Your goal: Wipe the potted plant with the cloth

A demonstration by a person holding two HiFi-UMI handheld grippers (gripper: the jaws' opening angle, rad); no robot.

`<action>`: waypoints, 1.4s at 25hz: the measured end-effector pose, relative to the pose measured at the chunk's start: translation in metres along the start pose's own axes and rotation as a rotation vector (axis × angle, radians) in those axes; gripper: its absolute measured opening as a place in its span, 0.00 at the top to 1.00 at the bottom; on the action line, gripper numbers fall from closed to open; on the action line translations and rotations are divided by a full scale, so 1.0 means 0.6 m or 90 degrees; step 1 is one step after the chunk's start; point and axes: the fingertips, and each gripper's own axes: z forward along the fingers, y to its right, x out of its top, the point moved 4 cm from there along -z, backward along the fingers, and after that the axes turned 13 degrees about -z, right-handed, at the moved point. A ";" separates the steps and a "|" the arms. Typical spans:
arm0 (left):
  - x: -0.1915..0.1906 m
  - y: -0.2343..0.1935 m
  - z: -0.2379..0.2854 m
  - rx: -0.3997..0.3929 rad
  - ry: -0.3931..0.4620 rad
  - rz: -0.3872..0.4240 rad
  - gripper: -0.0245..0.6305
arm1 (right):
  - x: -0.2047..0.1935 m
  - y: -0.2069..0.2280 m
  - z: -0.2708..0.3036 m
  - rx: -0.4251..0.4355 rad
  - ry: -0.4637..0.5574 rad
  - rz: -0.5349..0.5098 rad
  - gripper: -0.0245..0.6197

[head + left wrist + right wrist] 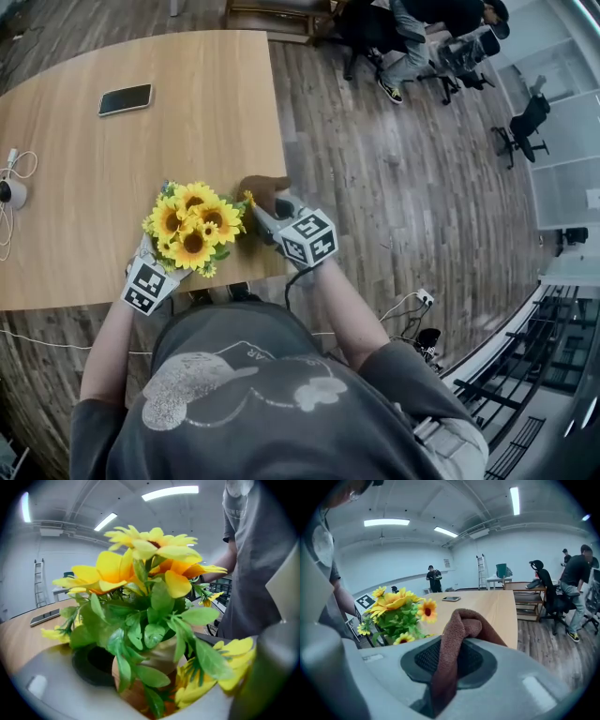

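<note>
Jaws: left gripper (154, 684) spread wide, gripping the sunflower potted plant (194, 225) by its pot at the table (112, 159) edge. Right gripper (450, 667) clamps the brown cloth (457, 634) just beside the blooms. Risk: a hard wipe could tip the pot off the edge or bend petals.

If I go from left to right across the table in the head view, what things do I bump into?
white gadget with a cord → black phone → sunflower plant → brown cloth

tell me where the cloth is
In the head view the brown cloth is pinched in the right gripper, just right of the potted plant by the table's near edge.
</note>
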 end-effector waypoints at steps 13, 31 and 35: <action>-0.008 -0.040 -0.012 -0.092 -0.010 0.020 0.16 | 0.052 -0.052 0.132 0.176 -0.029 -0.065 0.86; -0.004 -0.031 -0.030 0.032 0.040 -0.075 0.23 | -0.018 -0.140 0.051 0.222 -0.063 -0.094 0.86; -0.020 -0.029 -0.029 0.063 0.045 -0.095 0.23 | -0.025 -0.169 0.031 0.219 -0.050 -0.088 0.86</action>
